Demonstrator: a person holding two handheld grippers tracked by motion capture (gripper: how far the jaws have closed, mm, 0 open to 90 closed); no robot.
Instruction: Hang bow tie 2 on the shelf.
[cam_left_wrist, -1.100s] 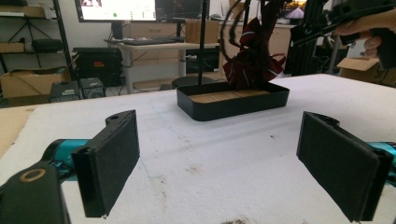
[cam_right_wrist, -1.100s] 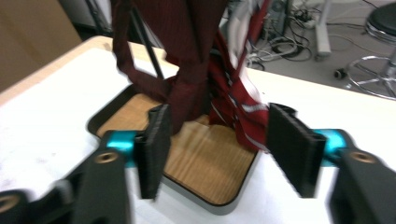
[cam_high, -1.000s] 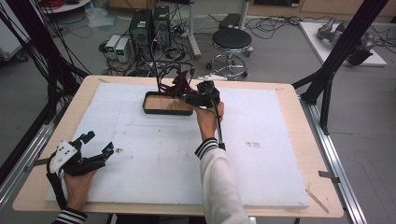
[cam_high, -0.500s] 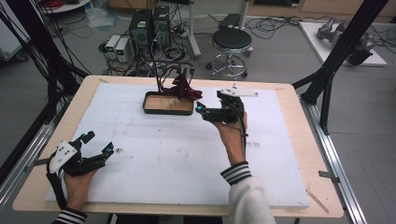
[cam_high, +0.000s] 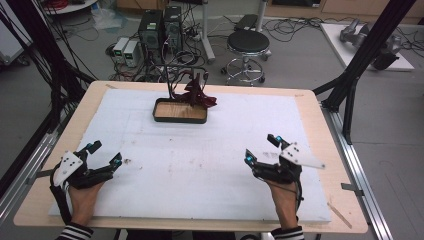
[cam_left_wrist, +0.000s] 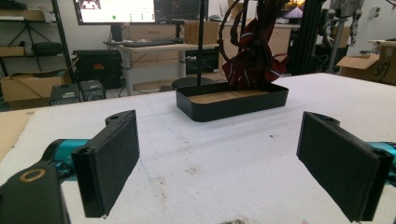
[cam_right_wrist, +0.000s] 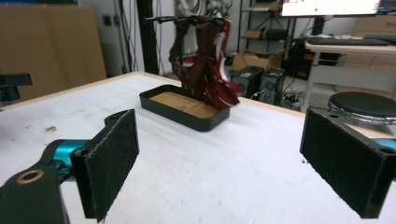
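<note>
You're working in a robotics lab: your table (cam_high: 320, 125) stands inside a black metal frame (cam_high: 367, 52), with desktop computer towers (cam_high: 161, 31) and tangled cables (cam_high: 295, 24) on the grey floor beyond it, a round stool (cam_high: 248, 44) nearby, and, behind, a lit monitor (cam_left_wrist: 114, 10) on a desk (cam_left_wrist: 161, 46), shelving and cardboard boxes (cam_left_wrist: 366, 63)

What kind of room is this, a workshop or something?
Most likely a robotics or research lab: computer towers and tangled cables sit on the floor, a monitor glows on a desk, and a black frame surrounds the table.
</note>
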